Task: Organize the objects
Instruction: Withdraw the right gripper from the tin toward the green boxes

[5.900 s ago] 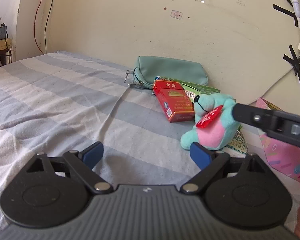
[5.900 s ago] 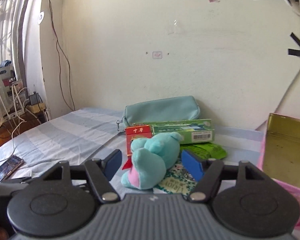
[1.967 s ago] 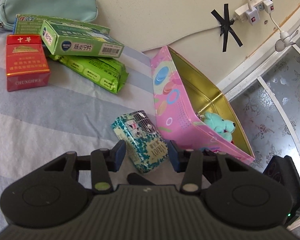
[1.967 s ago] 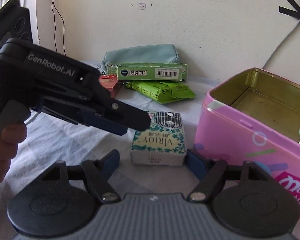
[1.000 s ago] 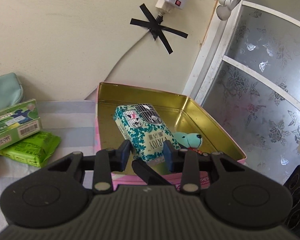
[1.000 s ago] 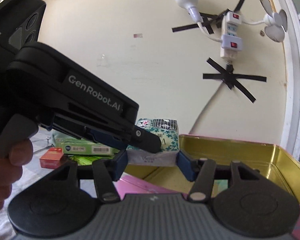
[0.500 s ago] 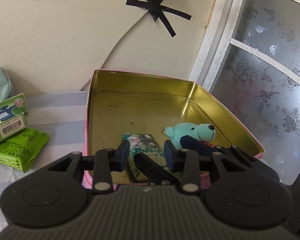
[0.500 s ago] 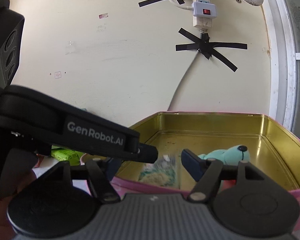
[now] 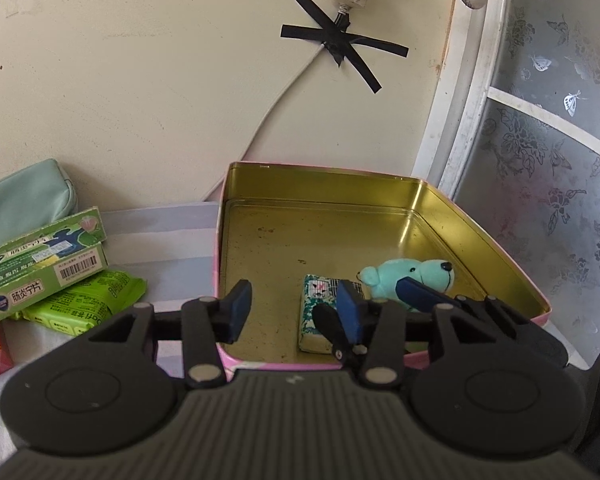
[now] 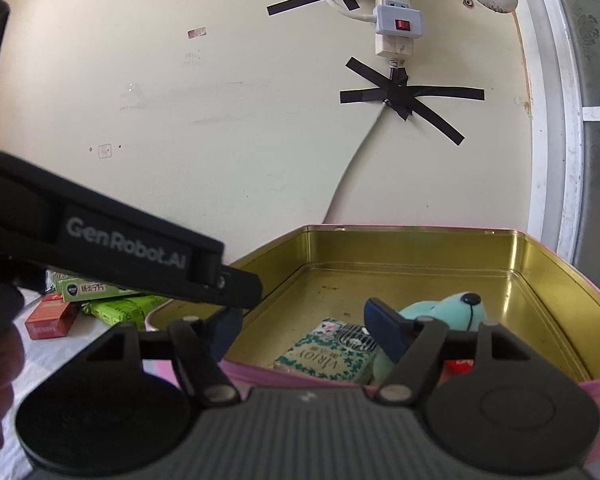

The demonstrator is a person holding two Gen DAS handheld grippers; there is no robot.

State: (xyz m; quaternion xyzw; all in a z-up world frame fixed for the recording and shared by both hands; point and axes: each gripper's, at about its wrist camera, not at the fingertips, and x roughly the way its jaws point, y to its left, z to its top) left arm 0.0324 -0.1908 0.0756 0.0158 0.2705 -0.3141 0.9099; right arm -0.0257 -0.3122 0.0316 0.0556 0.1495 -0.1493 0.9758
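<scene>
Gaping wide, both tongs, left [image 9: 294, 312] and right [image 10: 306, 330], hold nothing.

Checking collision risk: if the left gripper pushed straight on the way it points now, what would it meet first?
Probably the gold floor of the pink tin. The left gripper is open, pointing down into it. The tissue pack lies just right of that line, beside the right pad, so it could be clipped; depth is unclear.

A white power strip [image 10: 397, 20] hangs on the cream wall [image 9: 140, 80], its cable [image 9: 284, 92] held by crossed black tape [image 9: 342, 50]; frosted patterned glass [image 9: 560, 140] stands right.
</scene>
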